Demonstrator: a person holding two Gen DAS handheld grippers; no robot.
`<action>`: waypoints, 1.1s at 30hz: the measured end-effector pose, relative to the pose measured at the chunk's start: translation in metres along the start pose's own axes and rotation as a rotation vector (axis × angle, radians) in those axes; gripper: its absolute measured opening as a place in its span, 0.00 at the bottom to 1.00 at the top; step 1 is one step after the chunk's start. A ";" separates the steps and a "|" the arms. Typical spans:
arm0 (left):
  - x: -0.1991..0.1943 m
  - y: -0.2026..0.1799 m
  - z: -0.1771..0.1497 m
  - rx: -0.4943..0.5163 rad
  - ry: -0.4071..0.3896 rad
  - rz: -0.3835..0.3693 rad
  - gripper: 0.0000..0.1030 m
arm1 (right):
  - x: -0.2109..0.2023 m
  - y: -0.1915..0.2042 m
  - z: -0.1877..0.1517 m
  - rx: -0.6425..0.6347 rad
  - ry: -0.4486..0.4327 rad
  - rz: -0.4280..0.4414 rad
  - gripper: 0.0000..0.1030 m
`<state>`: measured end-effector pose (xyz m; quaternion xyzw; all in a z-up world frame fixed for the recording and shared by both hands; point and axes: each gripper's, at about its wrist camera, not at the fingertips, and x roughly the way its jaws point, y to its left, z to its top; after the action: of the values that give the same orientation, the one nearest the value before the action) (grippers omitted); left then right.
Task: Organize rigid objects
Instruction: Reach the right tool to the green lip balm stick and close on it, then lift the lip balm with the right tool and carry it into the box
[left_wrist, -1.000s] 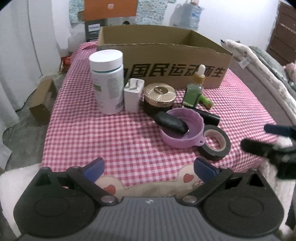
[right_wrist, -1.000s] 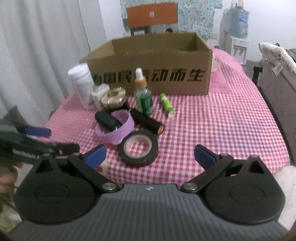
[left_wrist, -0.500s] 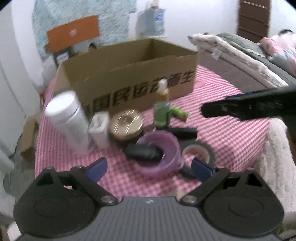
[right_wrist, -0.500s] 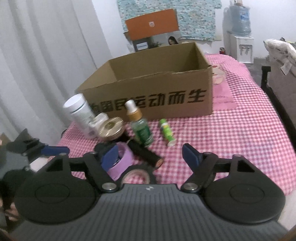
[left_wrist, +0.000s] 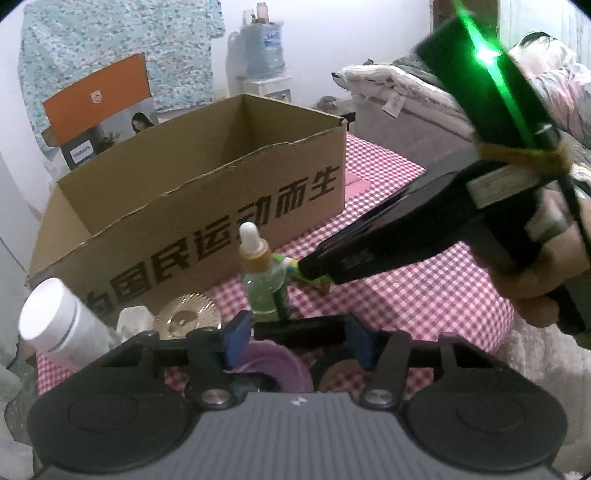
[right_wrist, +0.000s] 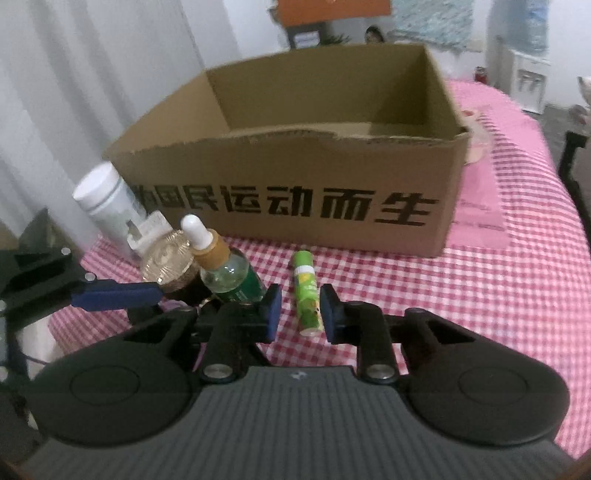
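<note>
We keep the open brown cardboard box (right_wrist: 332, 155) at the back of the pink checked tablecloth (right_wrist: 461, 295) as the place to fill. Our left gripper (left_wrist: 297, 339) is closing around the black cylinder (left_wrist: 301, 328) lying across its pads. Our right gripper (right_wrist: 298, 314) is closing on the small green tube (right_wrist: 306, 291) between its jaws, not yet pinched.
</note>
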<state>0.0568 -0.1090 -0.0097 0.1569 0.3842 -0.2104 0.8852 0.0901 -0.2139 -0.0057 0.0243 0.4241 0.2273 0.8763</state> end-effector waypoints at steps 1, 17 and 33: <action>0.003 0.000 0.001 -0.001 0.006 -0.003 0.53 | 0.005 0.000 0.002 -0.014 0.013 0.000 0.17; 0.034 -0.029 0.015 0.071 0.100 -0.216 0.41 | -0.027 -0.043 -0.038 0.182 0.117 0.048 0.11; 0.071 -0.050 0.023 0.083 0.220 -0.302 0.40 | -0.030 -0.067 -0.049 0.338 0.232 0.162 0.15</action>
<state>0.0899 -0.1797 -0.0533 0.1560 0.4888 -0.3380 0.7889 0.0622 -0.2943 -0.0308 0.1787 0.5508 0.2238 0.7840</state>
